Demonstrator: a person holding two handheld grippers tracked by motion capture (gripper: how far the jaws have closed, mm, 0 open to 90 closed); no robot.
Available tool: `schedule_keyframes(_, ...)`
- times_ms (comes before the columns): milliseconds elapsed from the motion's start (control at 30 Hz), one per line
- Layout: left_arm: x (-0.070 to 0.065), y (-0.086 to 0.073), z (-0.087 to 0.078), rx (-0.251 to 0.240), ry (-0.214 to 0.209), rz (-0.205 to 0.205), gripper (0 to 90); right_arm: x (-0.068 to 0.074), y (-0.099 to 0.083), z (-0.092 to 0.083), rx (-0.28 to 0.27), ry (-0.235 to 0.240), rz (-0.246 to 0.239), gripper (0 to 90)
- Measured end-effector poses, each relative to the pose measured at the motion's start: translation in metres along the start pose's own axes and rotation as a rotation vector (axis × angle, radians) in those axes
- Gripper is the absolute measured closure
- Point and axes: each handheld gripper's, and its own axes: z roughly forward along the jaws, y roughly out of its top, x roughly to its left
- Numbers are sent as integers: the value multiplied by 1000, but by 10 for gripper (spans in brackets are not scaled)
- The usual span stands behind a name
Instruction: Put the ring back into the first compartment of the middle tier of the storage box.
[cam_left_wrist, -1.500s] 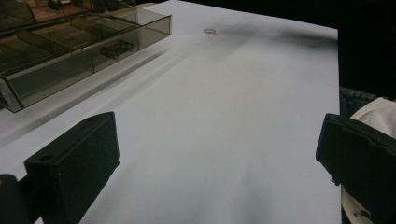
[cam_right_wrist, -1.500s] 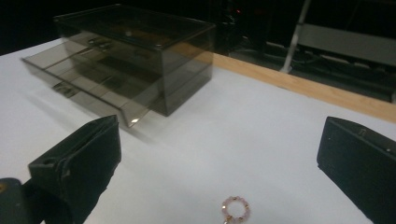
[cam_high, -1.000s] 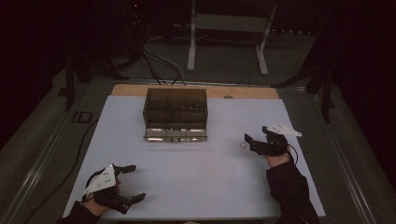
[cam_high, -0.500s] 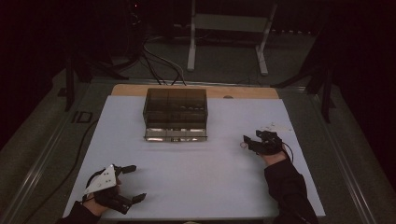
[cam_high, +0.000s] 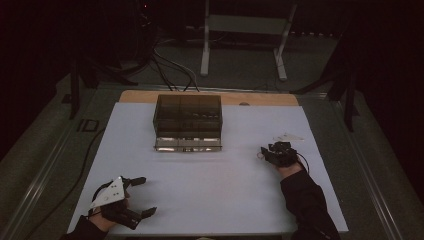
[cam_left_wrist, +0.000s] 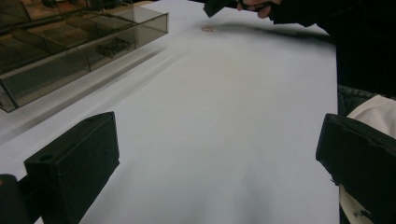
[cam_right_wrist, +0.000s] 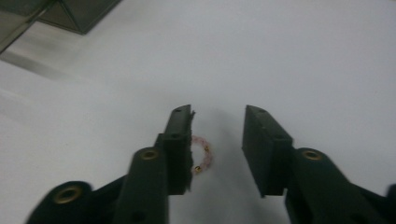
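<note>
The right hand-held gripper (cam_right_wrist: 217, 149) is closing around one small pink bead ring (cam_right_wrist: 203, 156) lying flat on the tabletop (cam_high: 210, 175) — not yet pinching it. The ring is hugging one jaw, so the pads may be skidding it aside. The left hand-held gripper (cam_left_wrist: 210, 168) is resting spread, empty — one smoked organizer box (cam_high: 188, 122) behind.

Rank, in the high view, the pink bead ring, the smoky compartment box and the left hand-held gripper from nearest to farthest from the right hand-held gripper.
1. Pink bead ring: on the white sheet, between the jaws of the right hand-held gripper, which have just been closing.
2. Smoky compartment box: toward the table's far middle.
3. Left hand-held gripper: near-left corner, jaws wide apart.
</note>
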Motion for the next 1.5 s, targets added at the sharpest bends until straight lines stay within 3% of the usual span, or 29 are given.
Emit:
schedule_keyframes(367, 0, 0, 0, 5, -2, 0, 9, 5, -5, 13, 67, -10, -12, 755)
schedule_keyframes(700, 0, -1, 1, 11, 0, 4, 10, 4, -7, 17, 79, -14, -11, 799)
schedule_keyframes(767, 0, -1, 2, 15, -4, -3, 9, 7, -7, 17, 80, -22, -50, 822)
schedule_keyframes(967, 0, -1, 2, 19, -5, -5, 10, 11, -7, 17, 82, -36, -79, 862)
schedule_keyframes(1033, 0, -1, 2, 15, -5, -6, 9, 12, -7, 17, 84, -39, -73, 864)
schedule_keyframes(1100, 0, -1, 2, 13, -9, -2, 9, 12, -5, 16, 95, -25, -35, 865)
schedule_keyframes(1200, 0, 0, 1, 10, -6, -4, 9, 15, -5, 16, 98, -35, -53, 865)
schedule_keyframes(1500, 0, -1, 2, 18, -9, -6, 9, 7, -4, 8, 66, -45, -21, 867)
